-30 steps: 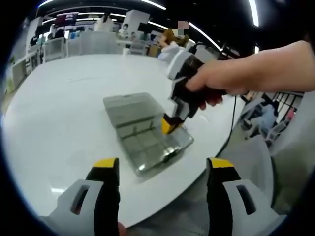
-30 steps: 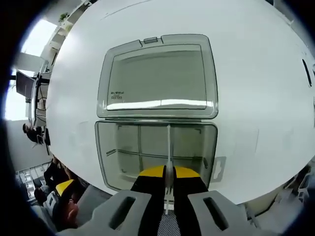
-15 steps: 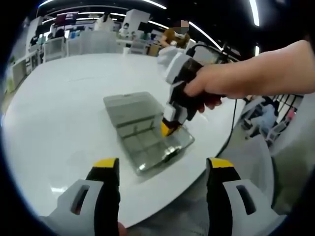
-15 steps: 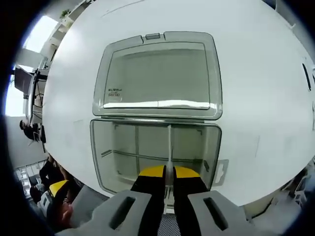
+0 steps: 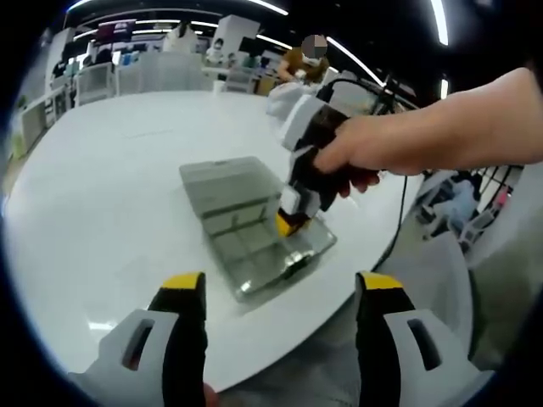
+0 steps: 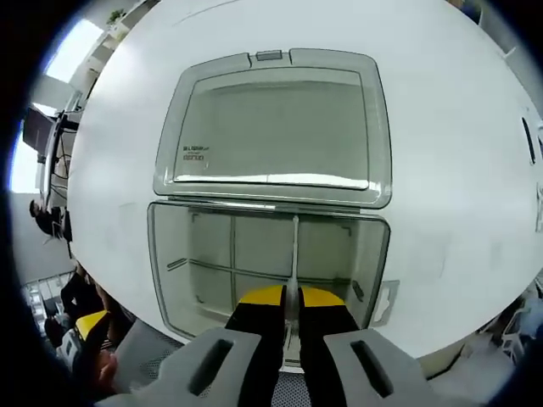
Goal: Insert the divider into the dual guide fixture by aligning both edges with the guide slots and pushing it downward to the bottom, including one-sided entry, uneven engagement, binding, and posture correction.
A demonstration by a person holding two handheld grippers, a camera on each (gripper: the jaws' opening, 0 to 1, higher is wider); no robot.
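A clear plastic box (image 6: 263, 263) lies on the white table (image 6: 458, 153) with its lid (image 6: 271, 127) folded open behind it. Thin partitions cross inside the box. My right gripper (image 6: 288, 298) is shut on a thin clear divider (image 6: 294, 254), held edge-on over the box's near middle. In the left gripper view the box (image 5: 254, 229) sits ahead near the table edge, and the right gripper (image 5: 293, 222), held by a hand (image 5: 407, 144), reaches down into the box's right side. My left gripper (image 5: 280, 288) hangs open in front of the table, apart from the box.
The table edge (image 5: 280, 339) runs close to the box's near side. A black cable (image 5: 397, 220) hangs off the table's right edge. Shelves and people stand in the background (image 5: 153, 59). A small latch tab (image 6: 383, 303) juts from the box's right corner.
My right gripper has come closer to the box with the divider, so the box looks larger in its view. The left gripper has stayed still.
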